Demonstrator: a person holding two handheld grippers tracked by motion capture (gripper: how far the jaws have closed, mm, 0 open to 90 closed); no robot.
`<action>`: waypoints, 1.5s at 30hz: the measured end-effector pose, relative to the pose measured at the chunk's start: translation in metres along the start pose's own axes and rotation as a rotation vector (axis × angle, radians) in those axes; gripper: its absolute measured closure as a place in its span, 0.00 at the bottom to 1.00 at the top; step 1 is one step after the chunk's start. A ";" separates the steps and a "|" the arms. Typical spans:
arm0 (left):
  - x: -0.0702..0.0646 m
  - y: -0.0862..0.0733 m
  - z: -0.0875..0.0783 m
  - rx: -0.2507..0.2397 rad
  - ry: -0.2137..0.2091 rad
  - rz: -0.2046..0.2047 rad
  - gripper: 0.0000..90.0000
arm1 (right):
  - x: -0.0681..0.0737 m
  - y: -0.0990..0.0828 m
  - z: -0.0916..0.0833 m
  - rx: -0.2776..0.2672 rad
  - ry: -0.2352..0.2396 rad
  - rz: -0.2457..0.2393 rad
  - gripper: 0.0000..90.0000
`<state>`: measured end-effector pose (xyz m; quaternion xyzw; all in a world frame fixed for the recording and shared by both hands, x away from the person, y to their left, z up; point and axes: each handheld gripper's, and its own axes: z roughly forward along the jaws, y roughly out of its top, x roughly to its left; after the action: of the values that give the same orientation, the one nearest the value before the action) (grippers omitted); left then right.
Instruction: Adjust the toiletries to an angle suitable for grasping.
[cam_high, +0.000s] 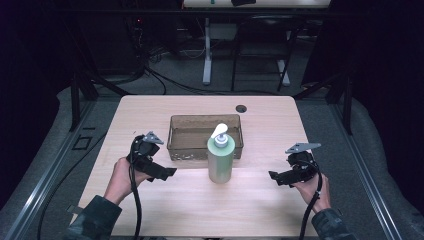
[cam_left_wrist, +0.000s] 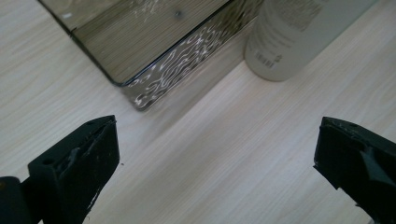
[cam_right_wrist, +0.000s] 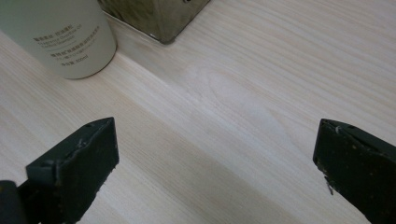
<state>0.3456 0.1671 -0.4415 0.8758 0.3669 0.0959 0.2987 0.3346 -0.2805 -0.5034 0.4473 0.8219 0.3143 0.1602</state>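
Pump bottle (cam_high: 220, 159) upright on table (cam_high: 150, 107), touching or just beside front wall of clear tray (cam_high: 175, 135); tray looks empty; left hand-held gripper (cam_high: 165, 172) and right hand-held gripper (cam_high: 274, 176) flank bottle, apart from it, jaws wide, holding nothing; approach step, likely; next move calls for closing in on bottle body without tipping it; lifting it over tray wall, probably.

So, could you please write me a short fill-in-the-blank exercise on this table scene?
1. The pump bottle stands ____ on the table.
2. The bottle stands just in front of the clear ____.
3. The jaws of the left gripper and the right gripper are both ____.

Missing words: upright; tray; open
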 end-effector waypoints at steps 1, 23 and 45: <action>-0.003 0.003 -0.001 0.000 -0.014 0.008 0.00 | -0.001 0.000 0.001 0.007 0.000 0.002 0.00; -0.059 0.087 -0.026 -0.026 -0.123 0.160 0.00 | -0.020 -0.010 0.001 0.043 -0.015 0.075 0.00; -0.079 0.157 -0.010 -0.027 -0.131 0.244 0.24 | -0.021 -0.012 0.002 0.050 -0.023 0.081 0.01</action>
<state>0.3775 0.0300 -0.3364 0.9142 0.2361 0.0791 0.3198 0.3397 -0.3023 -0.5137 0.4877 0.8088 0.2945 0.1458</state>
